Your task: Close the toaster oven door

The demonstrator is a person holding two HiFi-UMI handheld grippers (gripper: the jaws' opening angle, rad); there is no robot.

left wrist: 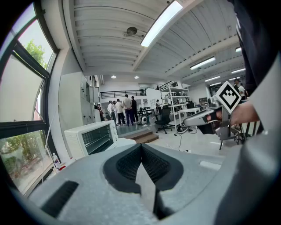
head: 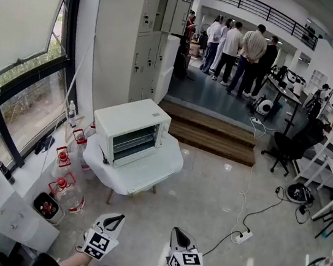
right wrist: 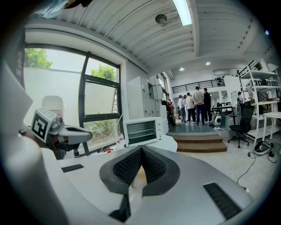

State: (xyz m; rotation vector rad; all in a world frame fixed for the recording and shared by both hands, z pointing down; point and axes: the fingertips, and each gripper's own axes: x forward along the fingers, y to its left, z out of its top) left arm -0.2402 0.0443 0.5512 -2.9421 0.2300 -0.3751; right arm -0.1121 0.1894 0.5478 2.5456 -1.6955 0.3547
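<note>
White box-shaped metal toaster oven (head: 131,131) atop the white-draped low table (head: 147,179). My left gripper (head: 116,218) and right gripper (head: 179,231), each pressed together on nothing, hover well short of that table. I judge the door rigid, hinged and light: push gently at its handle edge, since the oven may slide on the cloth.

Shown were one toaster oven (head: 131,131), one table (head: 147,179), one office chair (head: 289,144), and two grippers: left gripper (head: 115,218), right gripper (head: 178,231).
</note>
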